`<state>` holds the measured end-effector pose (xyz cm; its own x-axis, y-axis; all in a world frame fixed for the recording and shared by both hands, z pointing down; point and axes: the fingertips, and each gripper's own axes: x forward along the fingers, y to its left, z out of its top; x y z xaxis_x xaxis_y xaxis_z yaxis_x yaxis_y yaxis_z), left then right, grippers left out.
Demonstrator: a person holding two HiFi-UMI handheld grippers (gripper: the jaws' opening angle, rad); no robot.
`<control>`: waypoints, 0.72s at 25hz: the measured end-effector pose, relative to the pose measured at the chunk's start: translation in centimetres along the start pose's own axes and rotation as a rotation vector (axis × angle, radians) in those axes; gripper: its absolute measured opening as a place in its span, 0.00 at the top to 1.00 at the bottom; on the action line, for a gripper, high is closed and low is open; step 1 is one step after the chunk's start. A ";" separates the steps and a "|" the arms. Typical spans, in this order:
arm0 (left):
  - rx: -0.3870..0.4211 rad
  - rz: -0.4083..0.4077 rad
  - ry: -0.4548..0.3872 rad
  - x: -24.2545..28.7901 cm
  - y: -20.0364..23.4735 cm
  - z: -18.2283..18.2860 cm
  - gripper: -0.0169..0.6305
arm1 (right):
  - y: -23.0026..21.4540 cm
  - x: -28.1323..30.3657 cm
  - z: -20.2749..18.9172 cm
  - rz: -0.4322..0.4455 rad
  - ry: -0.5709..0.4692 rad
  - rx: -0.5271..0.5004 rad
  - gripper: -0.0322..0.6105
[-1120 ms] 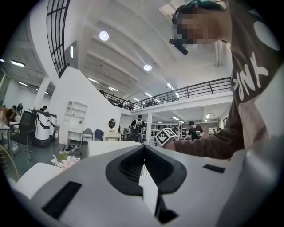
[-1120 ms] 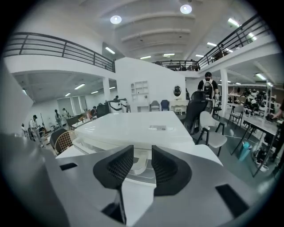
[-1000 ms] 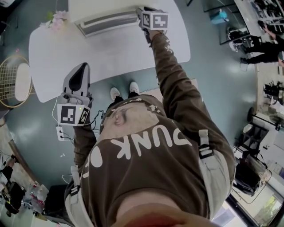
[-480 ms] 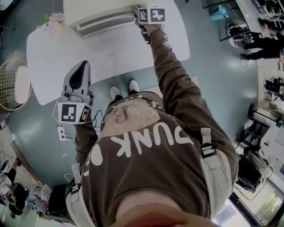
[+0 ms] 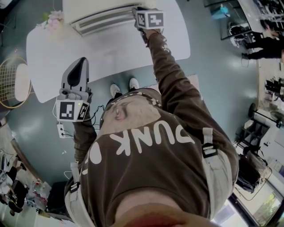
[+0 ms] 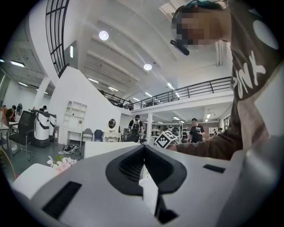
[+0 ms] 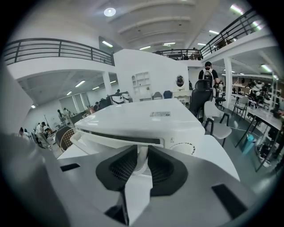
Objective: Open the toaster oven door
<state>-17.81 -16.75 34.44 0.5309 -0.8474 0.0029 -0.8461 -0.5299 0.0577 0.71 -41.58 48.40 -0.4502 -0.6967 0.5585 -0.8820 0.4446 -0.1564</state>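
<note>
A white toaster oven (image 5: 95,9) stands at the far side of the white table (image 5: 120,53), its door handle (image 5: 104,21) running along the front. My right gripper (image 5: 136,15) is at the handle's right end. In the right gripper view the jaws are closing on the handle (image 7: 111,139), and the white bar fills the gap in my right gripper (image 7: 141,153), both pads against it. My left gripper (image 5: 82,60) hovers over the table's near left edge, shut and holding nothing; in its own view the left gripper (image 6: 144,148) has its tips together.
Pink flowers (image 5: 55,20) lie at the table's far left corner. A gold wire chair (image 5: 13,82) stands left of the table. A power strip with cables (image 5: 61,131) lies on the floor by my feet (image 5: 124,91). People stand far right (image 5: 262,46).
My right gripper has edged a little further onto the handle's right end. My left gripper has drifted slightly towards the table. The oven door looks unmoved.
</note>
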 end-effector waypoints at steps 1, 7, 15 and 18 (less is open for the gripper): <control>0.000 -0.001 0.001 0.1 -0.1 -0.1 0.97 | 0.0 -0.2 -0.2 -0.001 -0.004 -0.006 0.82; 0.004 -0.010 0.011 0.8 -0.8 -0.3 0.97 | 0.4 -1.9 -2.2 -0.020 -0.037 -0.076 0.82; 0.024 -0.014 0.022 1.3 -1.1 0.0 0.97 | 1.4 -3.7 -5.2 -0.066 -0.090 -0.172 0.81; 0.030 -0.018 0.025 1.6 -1.2 0.1 0.97 | 1.2 -3.7 -6.5 -0.077 -0.088 -0.190 0.81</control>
<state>-15.97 -17.46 34.27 0.5469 -0.8368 0.0266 -0.8372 -0.5462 0.0281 2.24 -34.77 51.44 -0.4003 -0.7754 0.4883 -0.8758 0.4806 0.0453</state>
